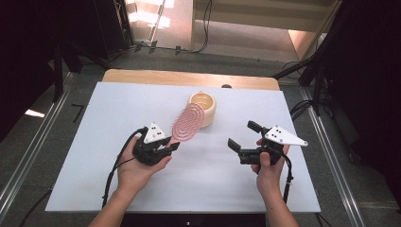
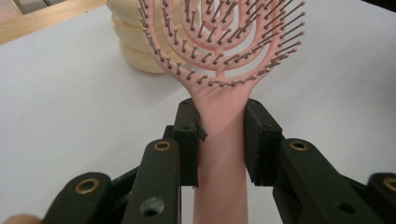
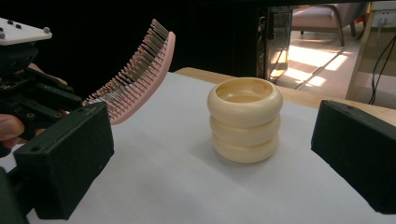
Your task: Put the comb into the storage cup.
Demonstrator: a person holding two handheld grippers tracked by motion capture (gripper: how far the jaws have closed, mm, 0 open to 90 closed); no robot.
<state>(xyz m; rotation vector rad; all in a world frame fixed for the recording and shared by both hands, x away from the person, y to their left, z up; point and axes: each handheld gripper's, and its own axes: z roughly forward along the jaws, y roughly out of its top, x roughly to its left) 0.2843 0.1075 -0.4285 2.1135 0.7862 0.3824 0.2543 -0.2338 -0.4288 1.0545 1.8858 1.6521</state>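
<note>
Pink hairbrush clamped by its handle in the left gripper, head raised off the table and tilted ahead of the jaws, just beside the cream ringed cup. Right gripper spread wide and empty, facing that cup from near. Risk, as judged: narrow hold on a smooth handle, so possible twisting or slipping; bristles likely to snag the rim and tip the cup if swung carelessly.

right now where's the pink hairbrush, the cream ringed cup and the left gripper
pink hairbrush [image 2: 219, 126]: left gripper view, handle neck.
cream ringed cup [image 3: 244, 120]: right gripper view, middle ring.
left gripper [image 1: 171, 146]: high view, between its fingertips.
</note>
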